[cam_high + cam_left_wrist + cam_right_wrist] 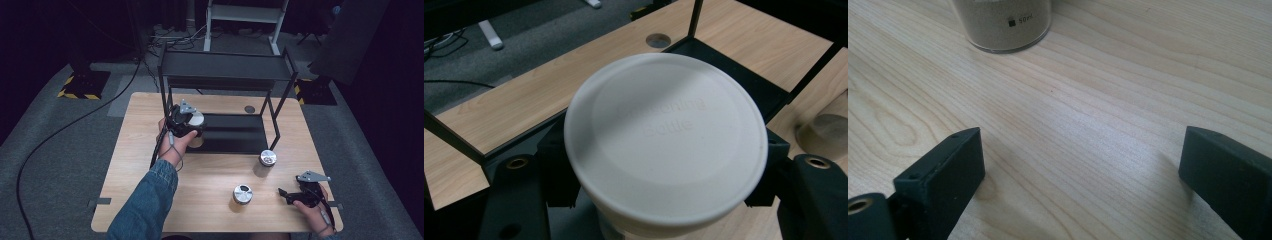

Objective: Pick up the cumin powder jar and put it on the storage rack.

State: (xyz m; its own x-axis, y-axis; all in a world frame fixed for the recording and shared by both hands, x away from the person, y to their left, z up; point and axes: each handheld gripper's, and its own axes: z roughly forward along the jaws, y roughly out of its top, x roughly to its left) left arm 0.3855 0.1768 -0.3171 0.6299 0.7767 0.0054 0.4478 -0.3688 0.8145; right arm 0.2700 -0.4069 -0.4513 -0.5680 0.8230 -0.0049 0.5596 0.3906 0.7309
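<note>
A jar with a white lid (196, 120) (664, 135) is clamped between the jaws of my left gripper (186, 125) (663, 167), which is shut on it below the lid. The jar hangs at the front left corner of the black rack's lower shelf (235, 134) (734, 75). My right gripper (289, 194) (1083, 160) rests low over the wooden table (200, 205) at the front right, its jaws wide apart with bare wood between them. It points at a silver-lidded jar (242, 194) whose sand-filled base (1003, 25) stands just ahead.
A second silver-lidded jar (268, 159) stands by the rack's front right leg. The rack's top shelf (225, 67) overhangs the lower one. A round cable hole (249, 109) (658, 40) sits in the table behind the rack. Cables trail over the grey floor (60, 150).
</note>
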